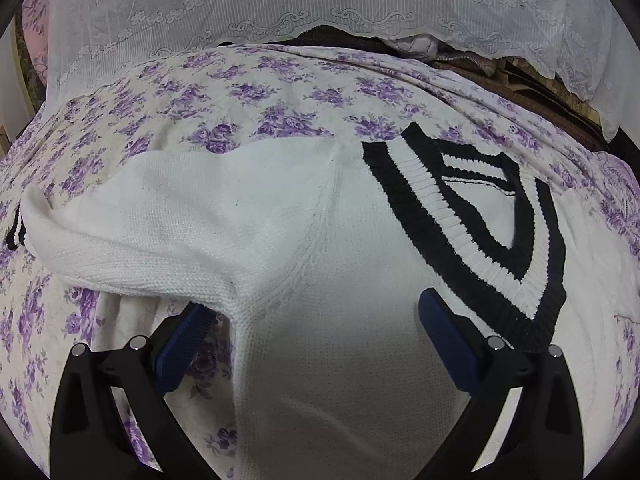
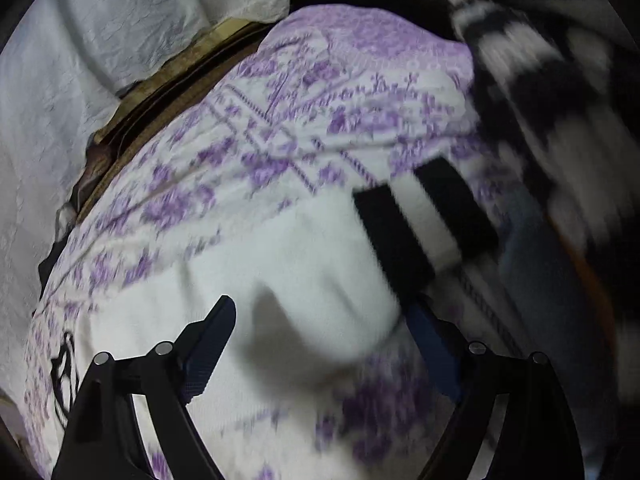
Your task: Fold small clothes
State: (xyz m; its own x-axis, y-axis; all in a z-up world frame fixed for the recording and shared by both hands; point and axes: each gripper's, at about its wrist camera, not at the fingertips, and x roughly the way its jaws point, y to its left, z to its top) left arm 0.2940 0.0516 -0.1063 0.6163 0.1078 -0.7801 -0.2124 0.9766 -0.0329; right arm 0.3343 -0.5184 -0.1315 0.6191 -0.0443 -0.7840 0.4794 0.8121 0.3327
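Observation:
A small white knit sweater (image 1: pixel 320 340) with a black-and-white striped V-neck collar (image 1: pixel 472 216) lies flat on a purple-flowered bedsheet (image 1: pixel 240 108). Its left sleeve (image 1: pixel 132 220) stretches out to the left, ending in a striped cuff at the frame edge. My left gripper (image 1: pixel 316 304) is open, low over the sweater's armpit and chest. In the blurred right wrist view, my right gripper (image 2: pixel 320 316) is open over the other white sleeve (image 2: pixel 312 256), near its black-and-white striped cuff (image 2: pixel 424 220).
A white lace cloth (image 1: pixel 320 0) covers things at the bed's far side, with brown bedding (image 1: pixel 540 92) under it. In the right wrist view a blurred black-and-white garment (image 2: pixel 540 92) hangs at the right, over the bed's edge, and white cloth (image 2: pixel 100 60) lies at the left.

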